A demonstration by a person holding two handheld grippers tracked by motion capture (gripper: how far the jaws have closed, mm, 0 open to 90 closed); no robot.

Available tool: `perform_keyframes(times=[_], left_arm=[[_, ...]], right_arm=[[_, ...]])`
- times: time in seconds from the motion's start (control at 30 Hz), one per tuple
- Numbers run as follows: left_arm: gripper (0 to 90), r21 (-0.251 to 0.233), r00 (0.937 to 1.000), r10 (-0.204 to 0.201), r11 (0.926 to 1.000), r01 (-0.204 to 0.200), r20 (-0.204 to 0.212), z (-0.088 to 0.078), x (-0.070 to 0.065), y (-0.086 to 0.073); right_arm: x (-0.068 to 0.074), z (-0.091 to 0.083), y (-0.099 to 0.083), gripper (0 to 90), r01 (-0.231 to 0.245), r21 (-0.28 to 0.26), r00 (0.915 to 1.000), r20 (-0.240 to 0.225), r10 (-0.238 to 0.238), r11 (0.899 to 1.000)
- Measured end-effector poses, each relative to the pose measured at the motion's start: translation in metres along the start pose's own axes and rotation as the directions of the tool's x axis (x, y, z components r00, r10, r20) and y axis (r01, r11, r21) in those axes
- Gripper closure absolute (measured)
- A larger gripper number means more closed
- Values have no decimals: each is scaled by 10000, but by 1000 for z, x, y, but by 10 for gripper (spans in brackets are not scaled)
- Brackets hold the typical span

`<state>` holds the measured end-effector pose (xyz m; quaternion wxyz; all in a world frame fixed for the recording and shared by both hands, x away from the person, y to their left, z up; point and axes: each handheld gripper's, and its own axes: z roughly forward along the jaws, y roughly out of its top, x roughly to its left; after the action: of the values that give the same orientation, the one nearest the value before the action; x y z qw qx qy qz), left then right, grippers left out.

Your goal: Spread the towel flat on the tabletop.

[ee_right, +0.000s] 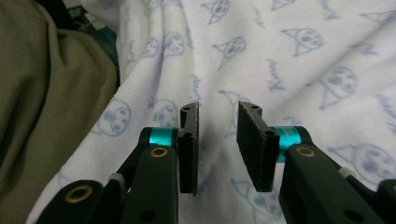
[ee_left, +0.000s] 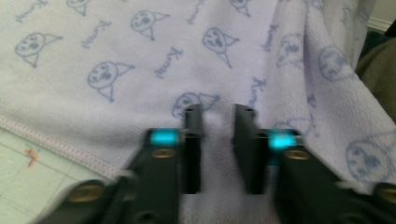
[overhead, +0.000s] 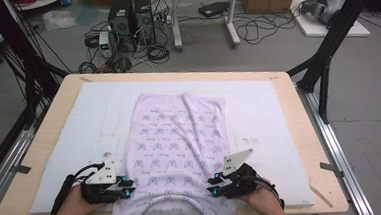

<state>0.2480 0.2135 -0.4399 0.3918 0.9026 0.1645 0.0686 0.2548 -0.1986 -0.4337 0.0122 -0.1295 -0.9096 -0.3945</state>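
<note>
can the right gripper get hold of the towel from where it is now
Probably yes. The right gripper sits right over the lilac towel near the table's front edge, jaws apart, cloth between them, nothing blocking.

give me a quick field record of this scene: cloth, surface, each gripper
cloth: lilac towel with a blue cat-face print, spread lengthwise, near end hanging over the table edge
surface: white mat on a wooden table
left gripper: at the towel's left edge near the person, jaws apart with a small gap, towel lying beneath them, not pinched
right gripper: at the towel's right edge, jaws apart, towel beneath them, not pinched
hem: stitched edge over the mat in the left gripper view
</note>
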Motion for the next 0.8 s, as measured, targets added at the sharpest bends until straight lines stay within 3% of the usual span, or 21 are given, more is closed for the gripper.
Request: perform_keyframes(times=[0.13, 0.27, 0.33, 0.37, 0.5, 0.63, 0.8], left_arm=[[868, -123, 9999, -113, 9999, 111, -119, 0, 3, 2], [757, -675, 9963, -732, 9953, 701, -446, -4, 19, 7], [704, -941, 9928, -983, 9913, 917, -682, -7, 29, 12], [672, -1041, 9913, -1087, 9895, 1008, -737, -7, 32, 14], [604, -1506, 9834, -1480, 9798, 1314, -1051, -9, 51, 24], [554, -1837, 9715, -1888, 9696, 1613, -1435, -6, 64, 27], [508, -1910, 9605, -2206, 9635, 1876, -1695, -4, 74, 26]], right_arm=[[-8, 5, -2, 668, -173, 307, 9999, 16, 172, 9994], [-21, -3, -1, 617, -624, -111, 9965, 558, 630, 9980], [-29, -8, 0, 591, -856, -323, 9917, 936, 883, 9958], [-35, -11, 0, 558, -946, -412, 9866, 1293, 992, 9947], [-55, -22, -2, 504, -1420, -788, 9684, 1956, 1550, 9867], [-72, -31, -2, 451, -1670, -1202, 9546, 2284, 1910, 9786], [-86, -32, 2, 400, -1695, -1353, 9471, 2516, 1993, 9762]])
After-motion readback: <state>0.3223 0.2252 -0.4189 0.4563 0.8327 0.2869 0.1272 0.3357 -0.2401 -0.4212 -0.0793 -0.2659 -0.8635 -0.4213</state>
